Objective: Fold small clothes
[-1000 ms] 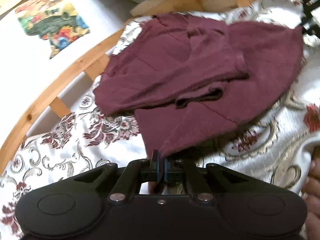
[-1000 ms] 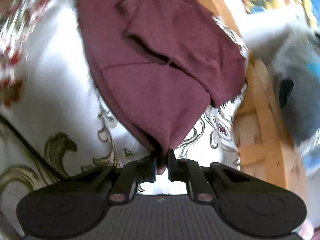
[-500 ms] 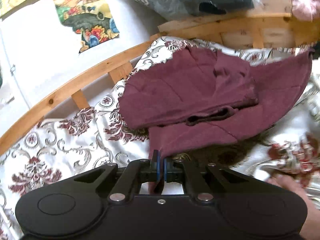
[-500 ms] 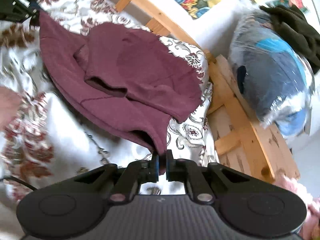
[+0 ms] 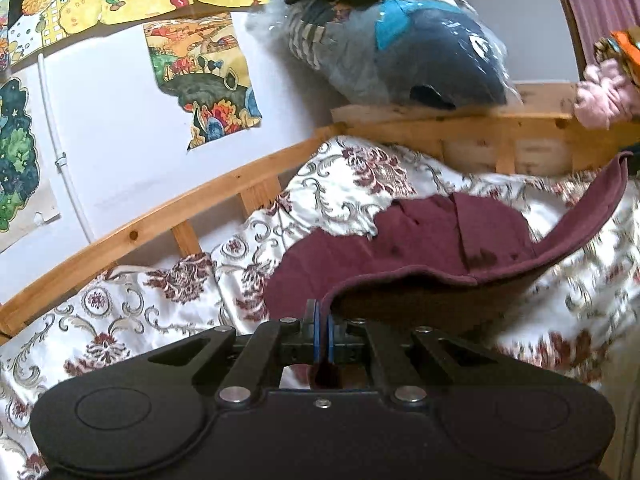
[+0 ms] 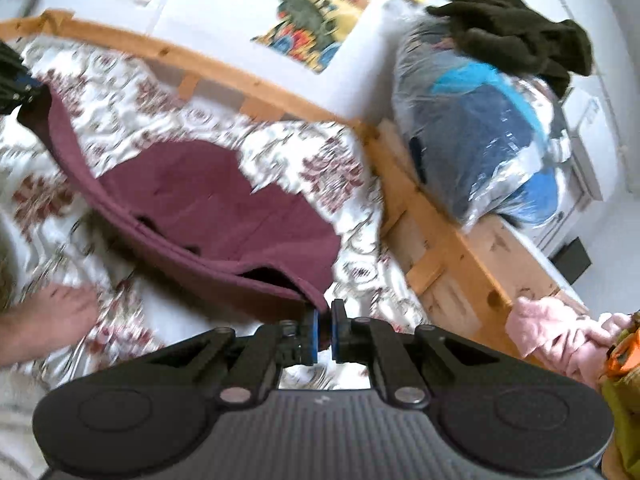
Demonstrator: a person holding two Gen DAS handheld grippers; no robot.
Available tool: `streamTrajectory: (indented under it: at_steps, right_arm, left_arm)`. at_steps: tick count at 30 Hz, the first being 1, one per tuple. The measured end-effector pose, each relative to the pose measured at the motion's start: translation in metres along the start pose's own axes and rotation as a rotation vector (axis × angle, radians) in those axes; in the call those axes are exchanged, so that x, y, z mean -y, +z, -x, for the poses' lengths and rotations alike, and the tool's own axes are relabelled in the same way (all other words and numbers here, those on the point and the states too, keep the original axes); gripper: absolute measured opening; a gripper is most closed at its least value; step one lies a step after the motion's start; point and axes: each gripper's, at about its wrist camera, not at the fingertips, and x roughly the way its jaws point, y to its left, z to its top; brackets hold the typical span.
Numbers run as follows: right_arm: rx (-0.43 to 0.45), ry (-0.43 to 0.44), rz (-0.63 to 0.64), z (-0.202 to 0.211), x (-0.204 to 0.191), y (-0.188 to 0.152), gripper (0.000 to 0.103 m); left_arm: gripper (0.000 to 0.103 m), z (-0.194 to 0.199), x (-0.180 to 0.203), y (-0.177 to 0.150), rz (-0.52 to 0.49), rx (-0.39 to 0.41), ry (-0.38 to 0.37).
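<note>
**A:** Closest in, the left gripper (image 5: 322,334) is clamped on one corner of the maroon garment (image 5: 420,240), and the right gripper (image 6: 324,334) pinches the opposite corner. The near hem hangs lifted between them while the rest sags onto the floral bedspread (image 5: 168,296).

**B:** So what can go wrong?

**A:** My guess is that each claw only has a thin bit of edge, so one tug too many could pull a corner free. The tucked layers might also slide and bunch up if the lift is uneven.

**B:** Anything further back?

**A:** The wooden bed frame (image 5: 152,228), then a plastic-wrapped bundle (image 5: 408,48) against the wall. A bare foot (image 6: 48,320) is on the bedspread too, and loose cloth could drape onto it.
</note>
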Motion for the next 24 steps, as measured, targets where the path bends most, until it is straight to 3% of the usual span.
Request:
streamTrajectory:
  at_steps: [6,12,18,24]
  right_arm:
    - [0.074,-0.057,-0.069,-0.058,0.020,0.029,0.007]
    - [0.109,-0.094,-0.161,-0.135,0.031,0.052,0.007]
    - [0.109,-0.107,-0.262,-0.222,0.029,0.064,0.007]
    - [0.052,-0.097,-0.300,-0.289,0.013,0.059,0.007]
  left_arm:
    - [0.004,-0.057,-0.020,0.044,0.056,-0.068,0.036]
    - [0.004,-0.133,-0.035,0.078,0.030,-0.127,0.088]
    - [0.004,-0.218,-0.052,0.093,0.061,-0.215,0.105]
    - [0.005,-0.295,-0.063,0.080,0.133,-0.332,0.094]
